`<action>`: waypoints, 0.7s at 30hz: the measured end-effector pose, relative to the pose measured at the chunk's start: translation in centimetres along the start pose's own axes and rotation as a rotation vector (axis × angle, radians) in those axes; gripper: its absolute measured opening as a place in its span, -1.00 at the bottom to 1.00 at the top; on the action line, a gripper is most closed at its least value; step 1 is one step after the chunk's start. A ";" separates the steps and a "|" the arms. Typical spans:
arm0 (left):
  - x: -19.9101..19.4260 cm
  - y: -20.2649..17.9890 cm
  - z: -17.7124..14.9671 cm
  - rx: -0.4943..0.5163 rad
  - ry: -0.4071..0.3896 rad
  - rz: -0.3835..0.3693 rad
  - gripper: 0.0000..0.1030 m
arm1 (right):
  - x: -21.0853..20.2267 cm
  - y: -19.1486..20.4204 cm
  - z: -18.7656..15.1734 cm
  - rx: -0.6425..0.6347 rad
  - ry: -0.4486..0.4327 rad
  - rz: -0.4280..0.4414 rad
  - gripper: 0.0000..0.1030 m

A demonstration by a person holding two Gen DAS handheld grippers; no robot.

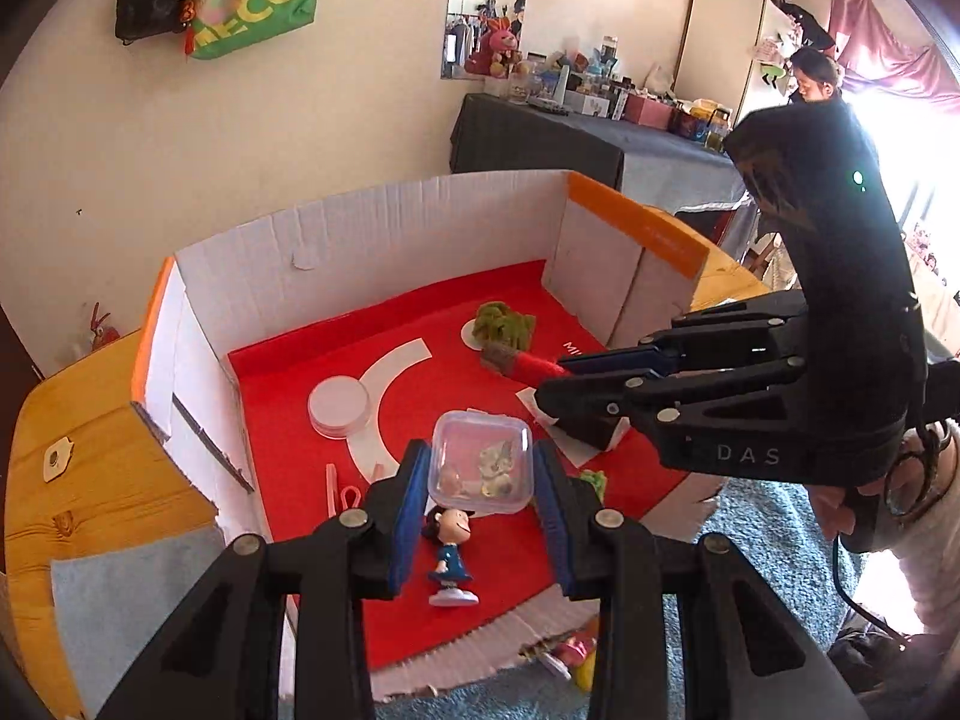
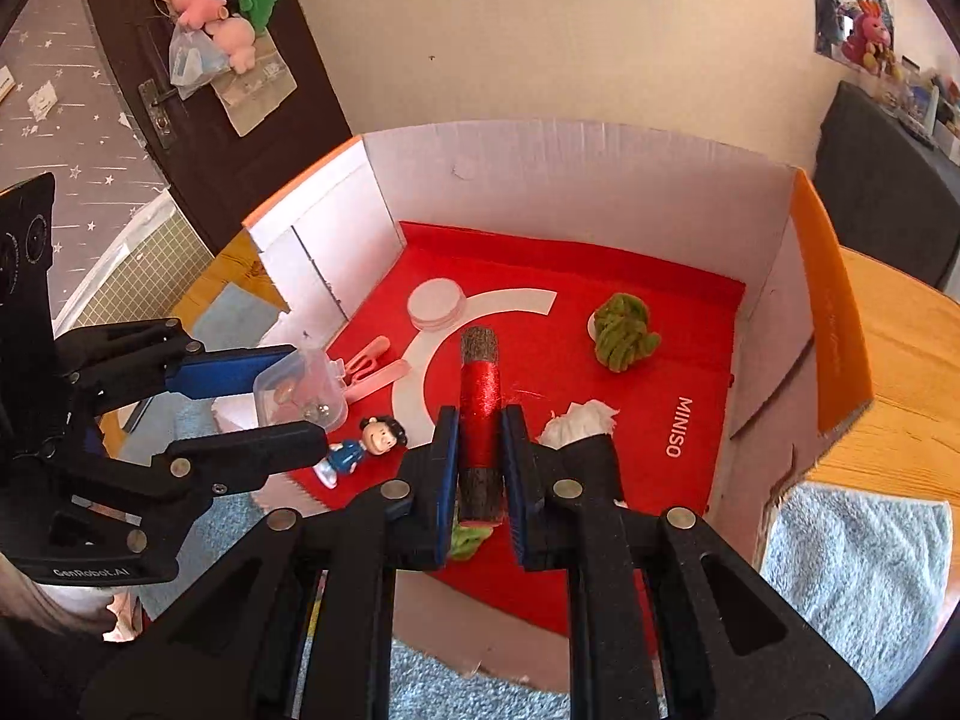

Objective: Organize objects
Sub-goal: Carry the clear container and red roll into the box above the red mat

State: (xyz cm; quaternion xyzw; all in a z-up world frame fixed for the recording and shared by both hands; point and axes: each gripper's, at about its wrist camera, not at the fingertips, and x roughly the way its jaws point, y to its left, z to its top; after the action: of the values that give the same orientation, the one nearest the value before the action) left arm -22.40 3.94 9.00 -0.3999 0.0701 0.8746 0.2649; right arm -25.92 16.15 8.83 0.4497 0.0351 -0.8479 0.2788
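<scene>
Left gripper (image 1: 480, 474) has its fingers (image 1: 408, 516) pinching a small clear plastic box (image 1: 483, 462) by two opposite sides; the box is lifted above the red liner (image 1: 288, 420), lid on, small trinkets visible inside. Right gripper (image 2: 480, 462) has its fingers (image 2: 447, 480) clamped on a spool of red thread (image 2: 478, 396), which lies along them with its dark end sticking out forward, also clear of the liner. Both sit over an open white cardboard box (image 1: 360, 228) with orange outer edges, standing on the wooden bench (image 1: 90, 420); near wall is cut down and ragged. On the liner: small figurine in a blue dress (image 1: 450, 564) lying directly below the clear box, white round disc (image 1: 339, 405) toward the back left, green fuzzy lump (image 2: 624, 330) at the back right, pink clip (image 2: 369, 360) near the left wall, crumpled white tissue (image 2: 579, 417) just right of the right gripper's fingers. Another green scrap (image 2: 468, 540) peeks out under the spool's near end. Grey-blue fleece cloth (image 2: 852, 558) lies on the bench beside and in front of the cardboard box. In the left wrist view a person's hand (image 1: 840, 504) grips the right gripper's handle.
</scene>
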 end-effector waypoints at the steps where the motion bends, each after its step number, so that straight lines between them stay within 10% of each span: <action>1: 0.6 0.3 0.2 0.001 0.012 0.000 -0.29 | 0.6 -0.3 0.3 -0.001 0.017 -0.005 -0.74; 21: 7.2 2.6 1.1 -0.051 0.163 -0.004 -0.29 | 5.6 -2.4 2.8 0.008 0.200 -0.037 -0.74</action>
State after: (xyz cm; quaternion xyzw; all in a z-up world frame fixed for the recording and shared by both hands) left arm -28.38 5.08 4.21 -0.4763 0.0684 0.8402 0.2501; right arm -31.65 14.87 5.65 0.5325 0.0676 -0.8039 0.2563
